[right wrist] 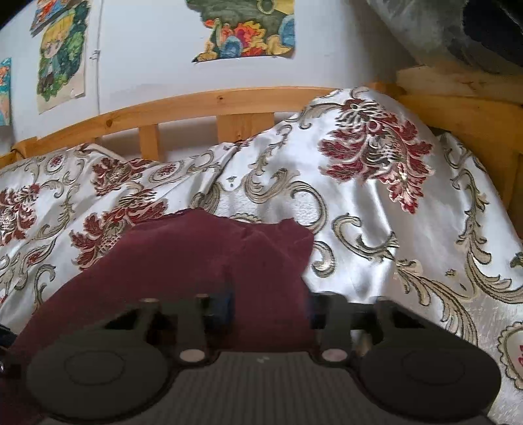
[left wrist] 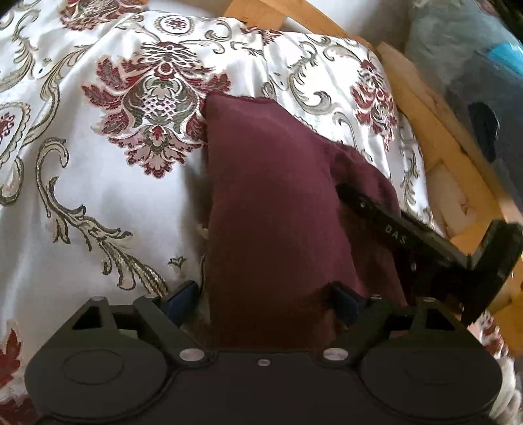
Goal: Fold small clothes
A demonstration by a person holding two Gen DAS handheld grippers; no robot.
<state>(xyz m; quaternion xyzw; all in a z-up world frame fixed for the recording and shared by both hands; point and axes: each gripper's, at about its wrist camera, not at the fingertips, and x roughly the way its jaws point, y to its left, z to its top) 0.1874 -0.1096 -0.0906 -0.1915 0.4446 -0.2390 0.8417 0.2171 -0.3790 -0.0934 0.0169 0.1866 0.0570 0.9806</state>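
1. I watched through the two wrist cameras and saw a small maroon cloth point(left wrist: 271, 202) that lay on the bed, on top of a shiny white bedspread point(left wrist: 98, 202) with dark red flowers and grey scrolls.
2. The cloth lay near the side of the bed where the wooden bed frame point(left wrist: 434, 130) ran; in the left wrist view the frame passed just beyond the cloth, toward the right edge of the bed.
3. The left gripper point(left wrist: 261, 294) pointed down at the cloth. Its fingers point(left wrist: 183, 297) stood wide apart, one on each side of the near end of the cloth. The fabric rose up between them, but I could not see that the pads pressed on it.
4. The right gripper point(right wrist: 268, 307) was at the other side of the same cloth. Its fingers point(right wrist: 225, 304) were much narrower than the left ones, with a raised fold of the maroon fabric between them. This part of the picture was blurred, so I could not tell for sure if they already pinched the fold.
5. In the left wrist view, the black arm of the right gripper point(left wrist: 408, 235) reached in from the right and lay on the far flap of the cloth.
6. Behind the bed, in the right wrist view, a white wall point(right wrist: 147, 49) carried several colourful drawings point(right wrist: 245, 29).
7. A grey-blue bundle point(left wrist: 464, 65) was beyond the frame; I could not tell what it was.
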